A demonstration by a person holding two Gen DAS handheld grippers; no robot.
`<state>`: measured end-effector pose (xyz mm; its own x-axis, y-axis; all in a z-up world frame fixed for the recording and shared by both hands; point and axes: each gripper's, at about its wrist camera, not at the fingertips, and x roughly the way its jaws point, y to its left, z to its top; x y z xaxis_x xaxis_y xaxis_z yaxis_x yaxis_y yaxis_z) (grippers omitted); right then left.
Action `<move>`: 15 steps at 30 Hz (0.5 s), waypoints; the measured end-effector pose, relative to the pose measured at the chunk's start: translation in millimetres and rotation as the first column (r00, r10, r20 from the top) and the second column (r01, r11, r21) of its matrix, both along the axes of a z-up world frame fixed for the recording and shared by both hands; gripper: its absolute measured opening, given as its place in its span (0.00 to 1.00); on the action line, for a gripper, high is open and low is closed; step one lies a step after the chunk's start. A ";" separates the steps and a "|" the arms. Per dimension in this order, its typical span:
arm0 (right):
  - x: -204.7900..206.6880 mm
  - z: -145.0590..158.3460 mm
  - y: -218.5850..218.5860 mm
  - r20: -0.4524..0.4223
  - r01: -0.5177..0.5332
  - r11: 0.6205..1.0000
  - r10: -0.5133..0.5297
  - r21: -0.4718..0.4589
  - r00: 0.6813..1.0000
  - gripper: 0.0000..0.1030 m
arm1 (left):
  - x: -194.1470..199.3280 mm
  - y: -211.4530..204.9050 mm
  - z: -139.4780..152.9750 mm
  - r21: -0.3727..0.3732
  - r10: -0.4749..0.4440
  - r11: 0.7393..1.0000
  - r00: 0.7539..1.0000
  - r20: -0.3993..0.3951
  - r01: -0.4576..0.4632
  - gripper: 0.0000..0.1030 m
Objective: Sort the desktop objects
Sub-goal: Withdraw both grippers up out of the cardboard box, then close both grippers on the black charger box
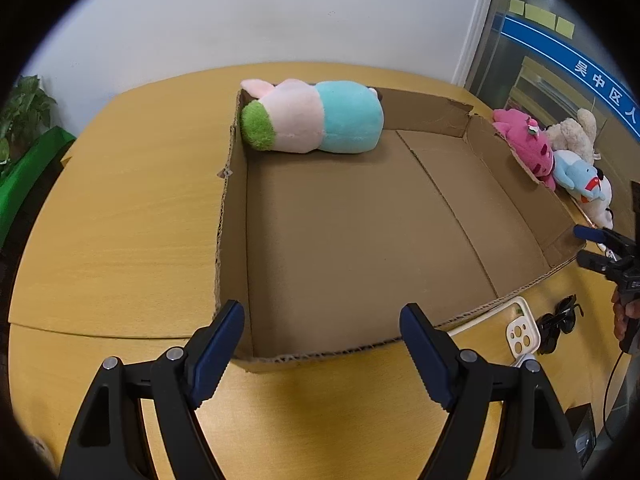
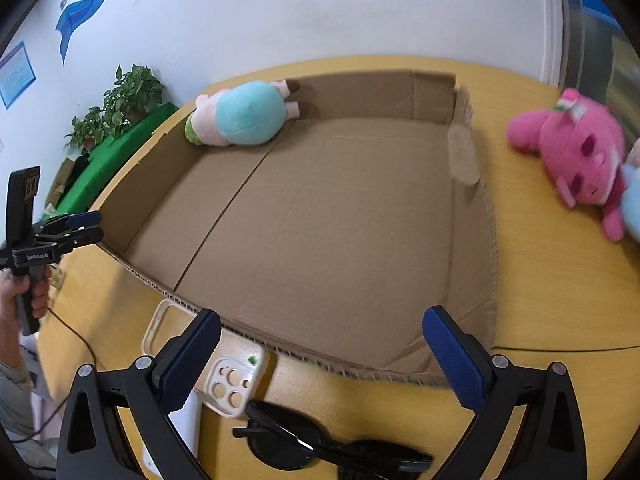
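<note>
A shallow cardboard box [image 1: 232, 216] [image 2: 472, 240] lies on the wooden table. A pink, teal and green plush [image 1: 312, 118] [image 2: 240, 114] lies inside it in the far left corner. A pink plush [image 1: 528, 140] [image 2: 576, 160], a cream plush [image 1: 576, 132] and a blue plush [image 1: 580, 172] lie outside the box on the right. My left gripper [image 1: 322, 350] is open and empty at the box's near edge. My right gripper [image 2: 320, 360] is open and empty above a phone case [image 2: 232, 384] [image 1: 522, 328] and black sunglasses [image 2: 320, 448] [image 1: 556, 320].
A potted plant [image 2: 120, 104] on a green stand is beyond the table's left edge. A white wall is behind the table. A glass door [image 1: 560, 60] is at the right. A dark object [image 1: 580, 428] lies near the table's right front.
</note>
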<state>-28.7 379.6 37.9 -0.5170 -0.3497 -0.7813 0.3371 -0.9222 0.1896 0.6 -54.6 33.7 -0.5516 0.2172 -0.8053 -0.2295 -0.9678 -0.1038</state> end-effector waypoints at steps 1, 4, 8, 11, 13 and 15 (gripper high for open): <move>5.5 7.1 1.7 -0.037 0.000 1.000 0.000 0.006 0.999 0.99 | 5.7 2.4 4.4 -0.001 -0.003 1.000 1.000 -0.007 0.003 0.78; 42.3 36.0 8.5 -0.152 -0.067 0.998 0.068 0.009 0.986 0.99 | 34.9 17.6 21.7 0.044 -0.065 0.997 0.996 -0.056 0.067 0.78; 122.0 47.1 9.7 -0.171 -0.273 0.961 0.275 0.041 0.946 1.00 | 77.8 48.3 29.6 0.159 -0.219 0.961 0.974 -0.059 0.226 0.78; 166.6 31.5 19.2 -0.067 -0.366 0.930 0.363 -0.040 0.929 0.99 | 109.6 76.7 6.9 0.323 -0.349 0.891 0.936 0.040 0.319 0.78; 193.9 16.0 33.0 0.009 -0.378 0.918 0.381 -0.117 0.924 1.00 | 126.9 98.5 -9.9 0.379 -0.435 0.849 0.895 0.103 0.369 0.78; 217.5 -3.3 44.7 0.060 -0.347 0.928 0.357 -0.137 0.932 1.00 | 147.6 126.7 -22.5 0.393 -0.534 0.802 0.835 0.136 0.449 0.78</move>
